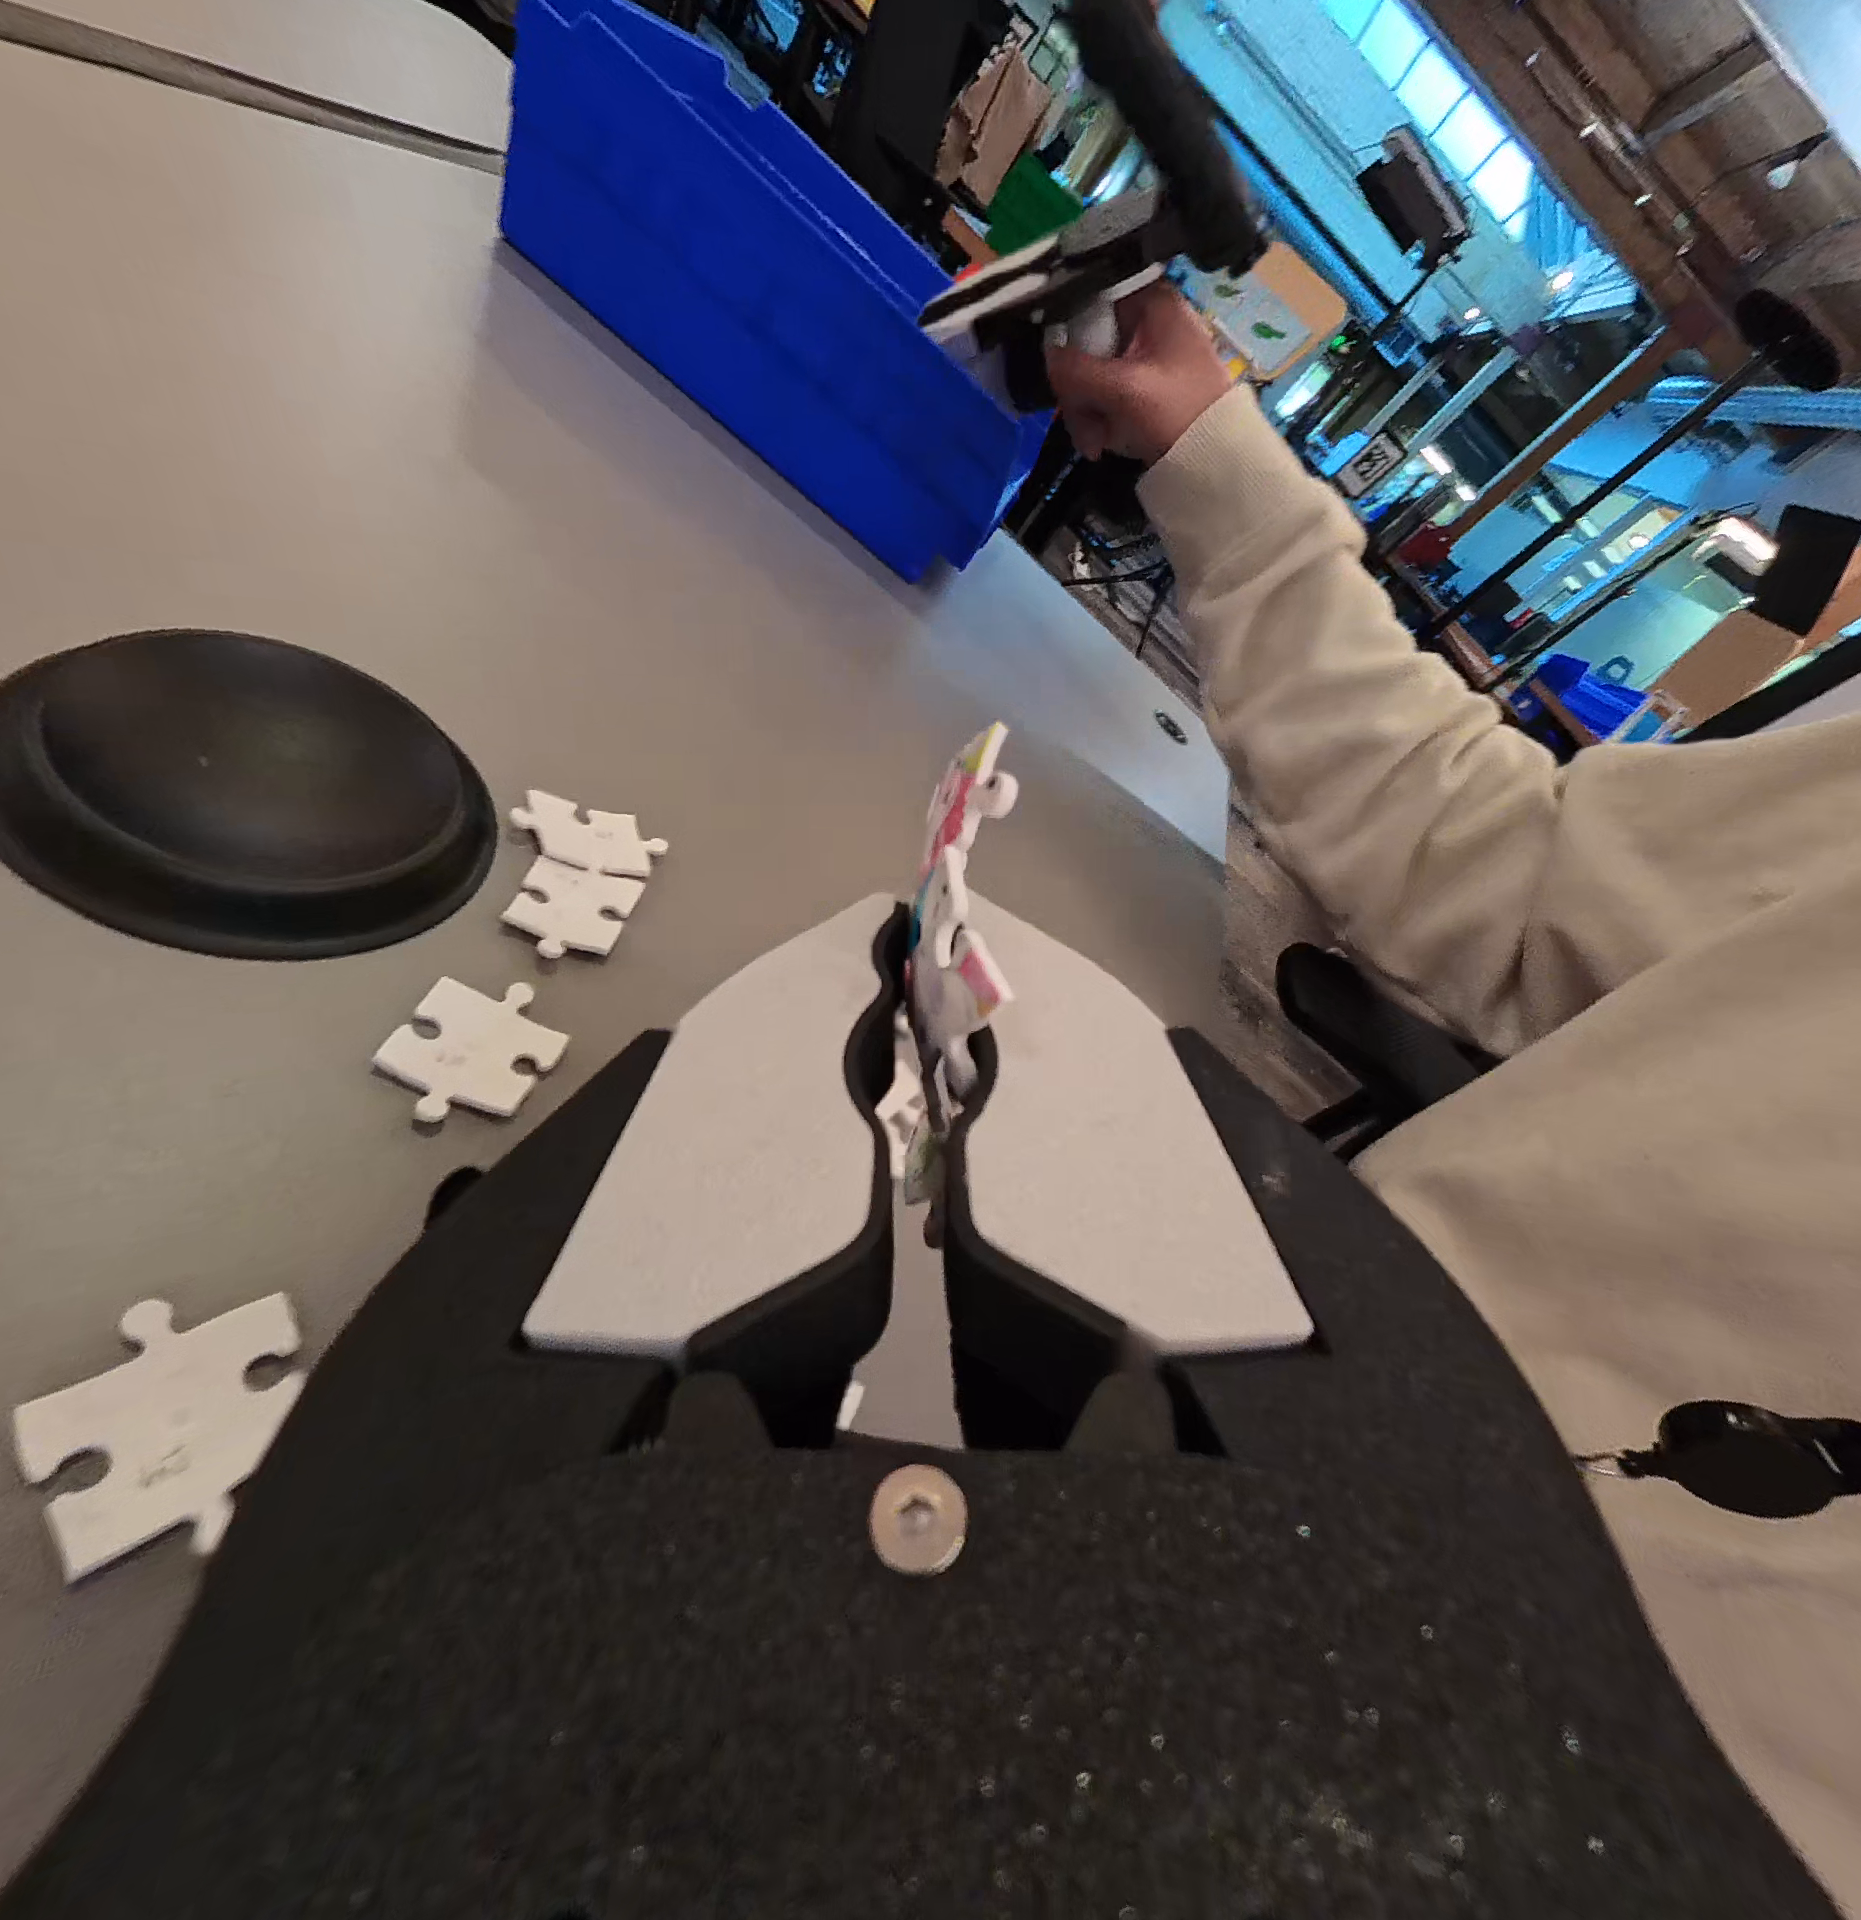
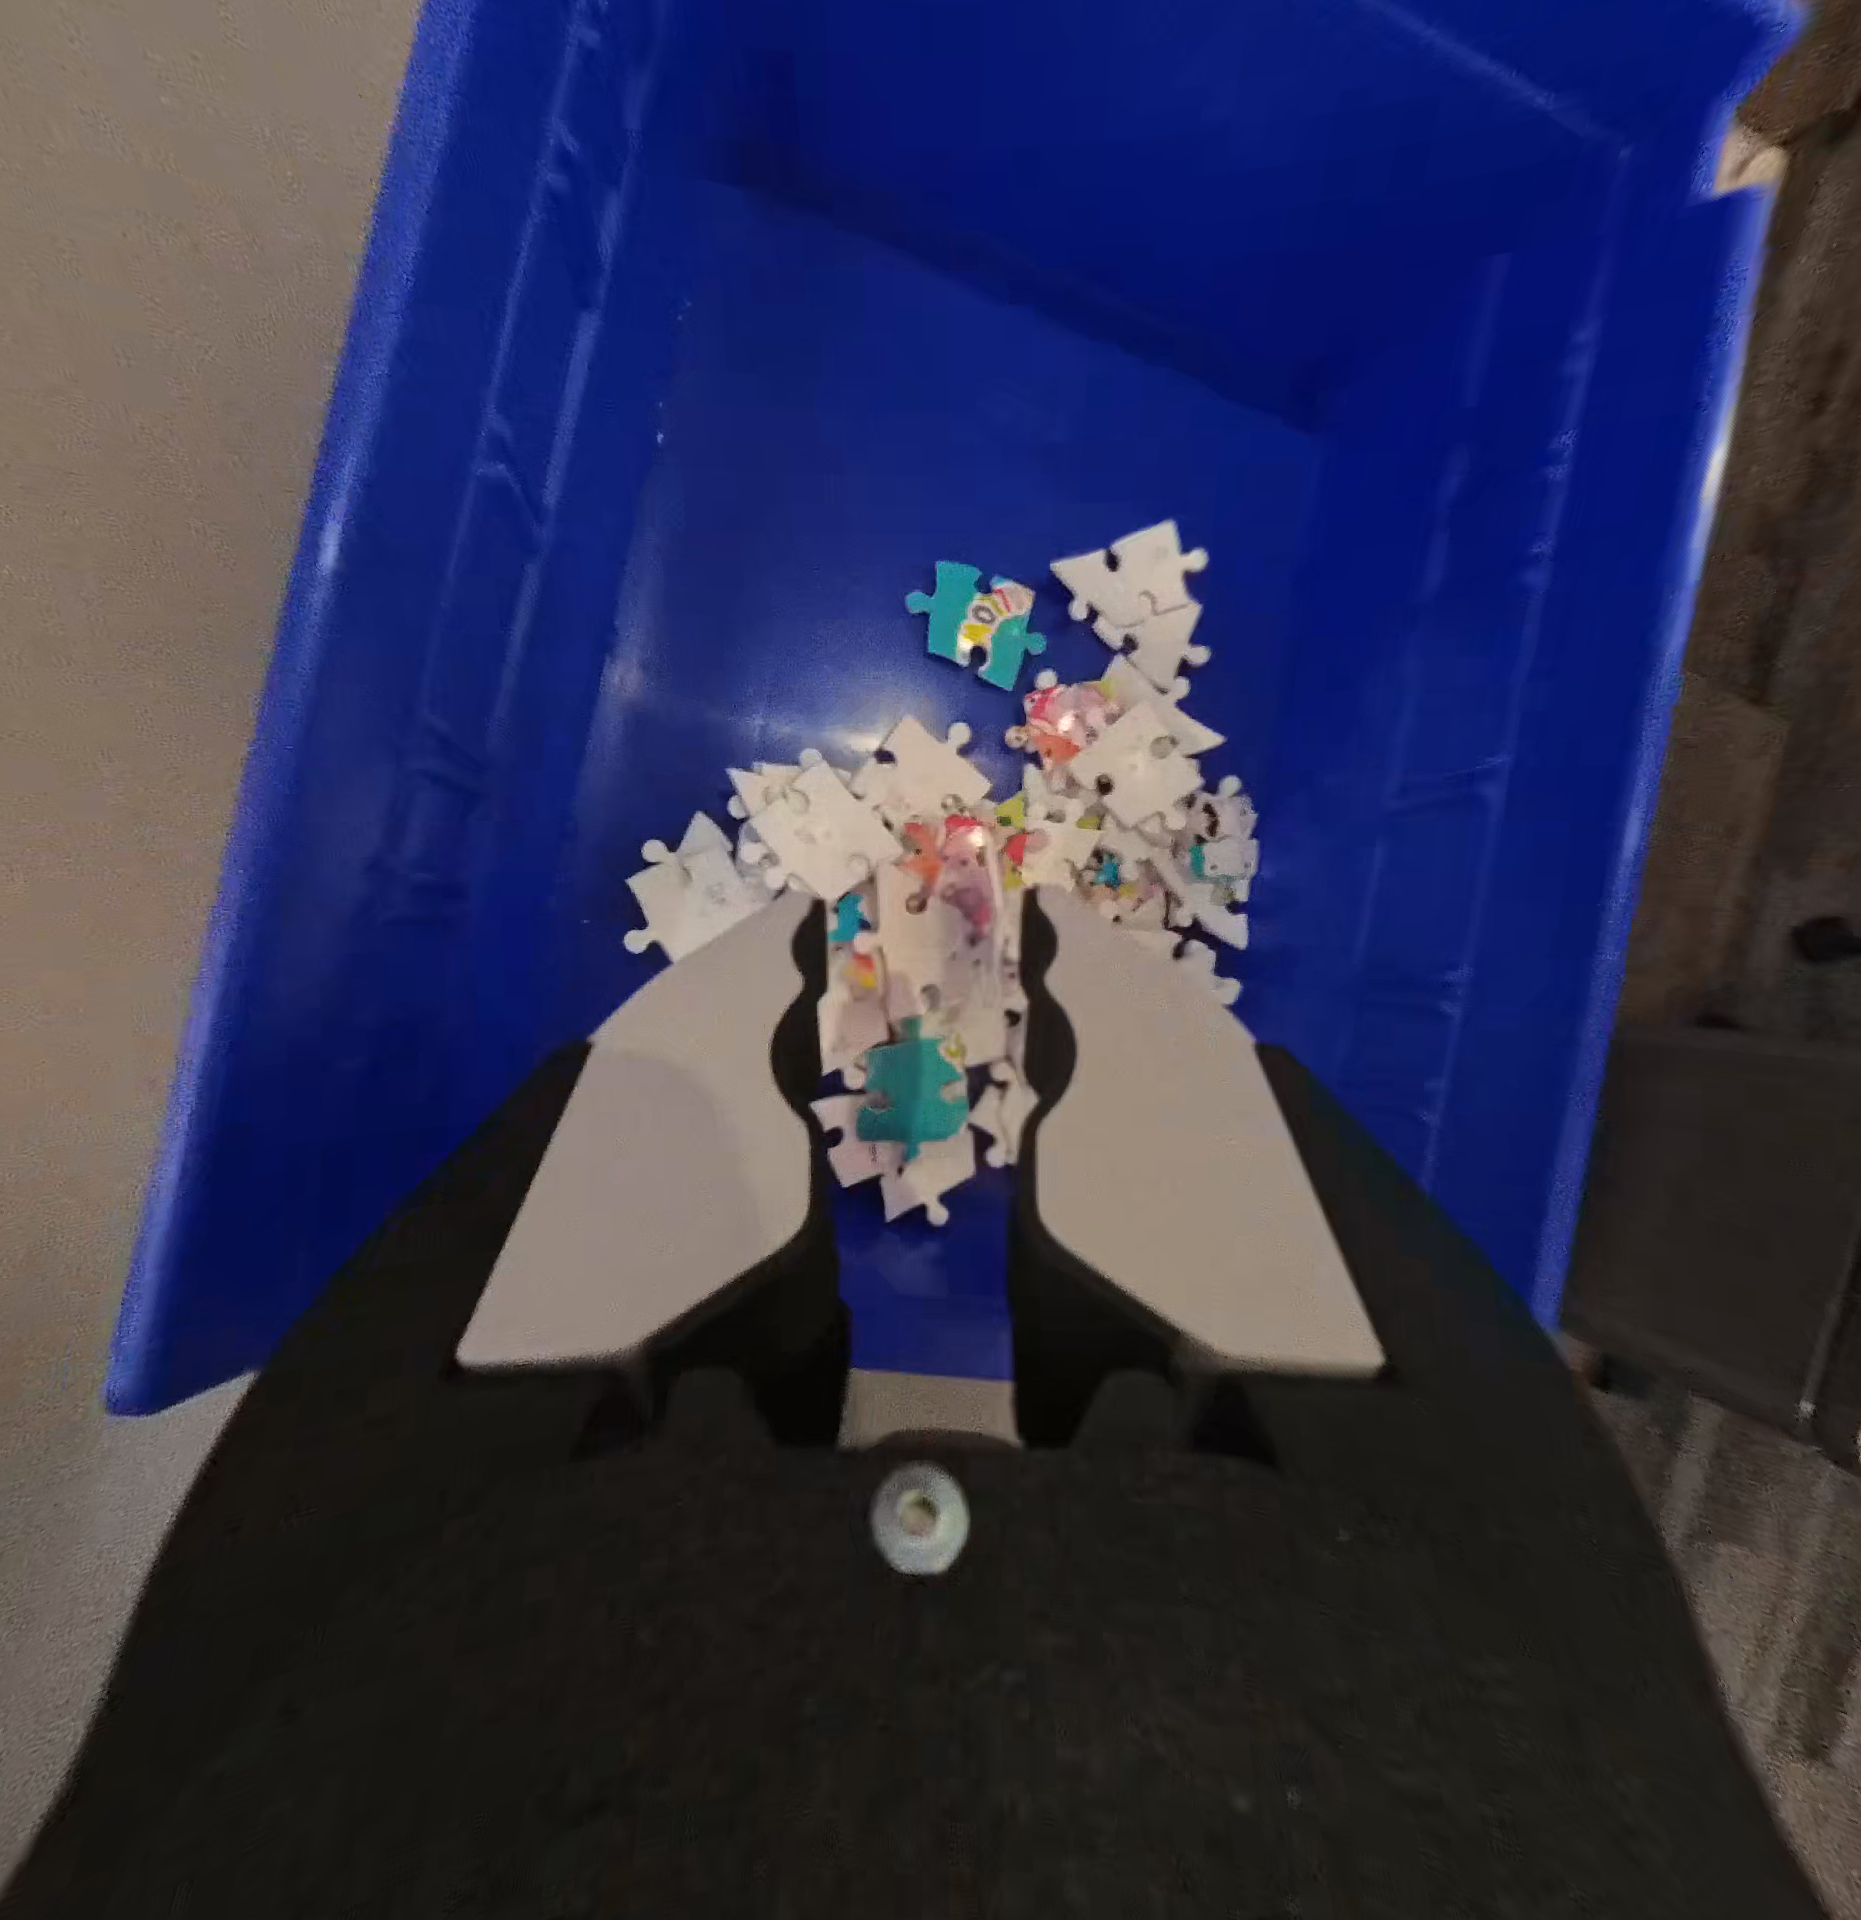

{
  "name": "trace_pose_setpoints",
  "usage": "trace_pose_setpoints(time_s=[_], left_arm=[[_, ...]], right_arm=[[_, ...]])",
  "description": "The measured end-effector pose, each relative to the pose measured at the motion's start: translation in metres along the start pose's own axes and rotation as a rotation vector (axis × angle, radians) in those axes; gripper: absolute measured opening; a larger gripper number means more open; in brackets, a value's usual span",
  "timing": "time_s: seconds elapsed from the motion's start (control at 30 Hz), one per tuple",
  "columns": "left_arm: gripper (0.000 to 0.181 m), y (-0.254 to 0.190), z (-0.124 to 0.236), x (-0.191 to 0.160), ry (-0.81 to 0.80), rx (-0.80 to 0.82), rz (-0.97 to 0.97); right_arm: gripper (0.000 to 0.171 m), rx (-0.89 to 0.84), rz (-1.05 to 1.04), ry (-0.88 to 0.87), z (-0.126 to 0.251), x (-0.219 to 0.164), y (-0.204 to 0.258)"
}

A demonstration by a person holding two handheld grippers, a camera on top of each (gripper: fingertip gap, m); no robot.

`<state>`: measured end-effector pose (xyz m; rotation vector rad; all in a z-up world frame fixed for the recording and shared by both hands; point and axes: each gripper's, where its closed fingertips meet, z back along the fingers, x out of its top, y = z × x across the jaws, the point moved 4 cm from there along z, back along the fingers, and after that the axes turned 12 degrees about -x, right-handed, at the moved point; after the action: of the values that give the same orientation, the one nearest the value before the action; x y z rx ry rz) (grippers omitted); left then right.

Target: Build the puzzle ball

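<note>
Between the left gripper's (image 1: 931, 997) jaws sits a joined strip of colourful puzzle pieces (image 1: 957, 935), clamped edge-on w/ its upper end sticking up past the fingertips (image 1: 801, 977). Jaws are nearly together, pinching the strip low down, so most of it stands free above the grip.

Right gripper (image 2: 924, 935) hangs over the blue bin (image 2: 469, 727), jaws apart w/ nothing between them. The pile of loose pieces (image 2: 947, 862) lies on the bin floor straight beyond the tips, some white side up, some printed side up. A teal piece (image 2: 978, 623) lies a bit apart at the far side.

Outward on the grey table (image 1: 282, 364): four white face-down pieces (image 1: 474, 1044) lie left of the left gripper, near a black dome-shaped base (image 1: 230, 790).

Risks, as I read it: pieces in the pile overlap, so closing there could nip two at once or just skate off a flat piece. The strip is held only at its lower part, so a push while mating a new piece could pivot it or pop a joint. Right-wrist view is blurry, so exact tip height above the pile is unclear.
</note>
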<state>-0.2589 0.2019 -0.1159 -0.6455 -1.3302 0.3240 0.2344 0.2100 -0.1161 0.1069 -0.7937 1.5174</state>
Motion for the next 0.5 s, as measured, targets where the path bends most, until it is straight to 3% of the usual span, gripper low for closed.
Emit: trace_pose_setpoints(time_s=[0.07,0.13,0.23,0.3,0.33,0.43,0.5], left_arm=[[0.003,0.01,0.007,-0.004,0.047,0.087,-0.006],[0.003,0.024,0.021,-0.01,0.129,0.229,-0.021],[0.002,0.038,0.036,-0.013,0.194,0.338,-0.024],[0.003,0.04,0.038,-0.021,0.264,0.301,0.031],[0.003,0.041,0.039,-0.027,0.3,0.287,0.055],[0.003,0.044,0.041,-0.04,0.349,0.256,0.125],[0.003,0.047,0.043,-0.042,0.349,0.256,0.151]], right_arm=[[0.037,-0.091,0.027,-0.137,0.032,0.021,0.011],[0.028,-0.068,0.051,-0.296,0.078,0.046,0.049],[0.027,0.389,0.158,-0.446,0.123,0.064,0.181],[0.043,0.686,0.326,-0.377,0.123,0.047,0.271],[0.045,0.738,0.451,-0.339,0.114,0.035,0.303],[0.055,0.689,0.69,-0.336,0.08,0.023,0.351],[0.047,0.816,0.64,-0.383,0.084,0.035,0.365]])
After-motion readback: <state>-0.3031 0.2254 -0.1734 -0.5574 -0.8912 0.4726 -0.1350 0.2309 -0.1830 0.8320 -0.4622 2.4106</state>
